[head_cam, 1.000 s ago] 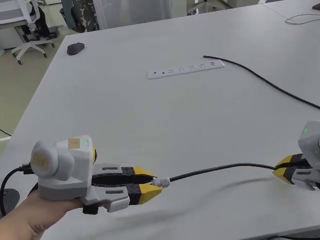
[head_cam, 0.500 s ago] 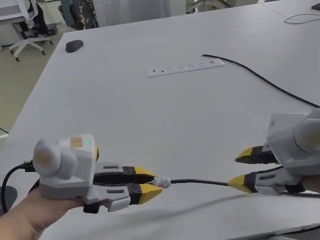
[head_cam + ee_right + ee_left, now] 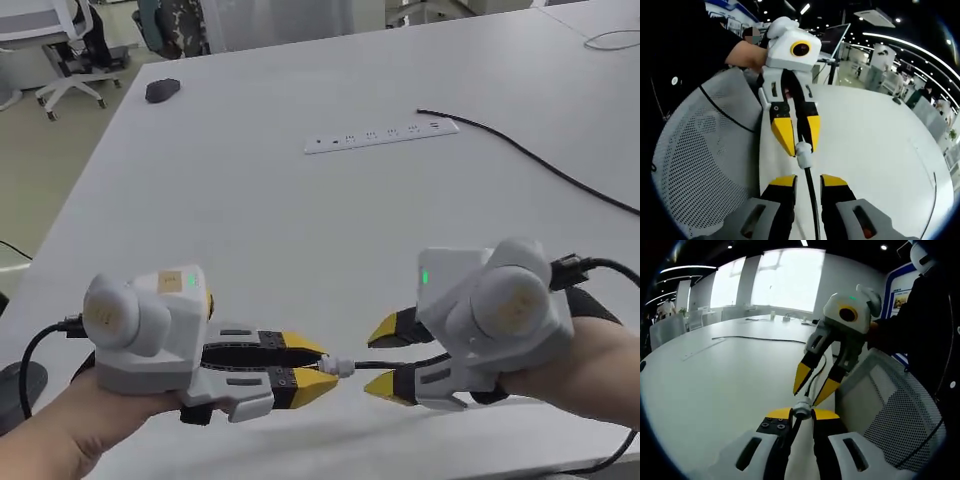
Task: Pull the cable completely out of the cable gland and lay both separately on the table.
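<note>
White ribbed gland [image 3: 803,152] tight in left gripper [image 3: 320,369]; right gripper [image 3: 384,358] agape around smooth black cable [image 3: 809,196].

White gland [image 3: 803,152], black cable [image 3: 810,192]

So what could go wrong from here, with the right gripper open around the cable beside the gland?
The right gripper sits very close to the cable gland; closing may pinch the gland instead of the cable. The left gripper holds the gland only at its tips, so a pull might tug it loose.
</note>
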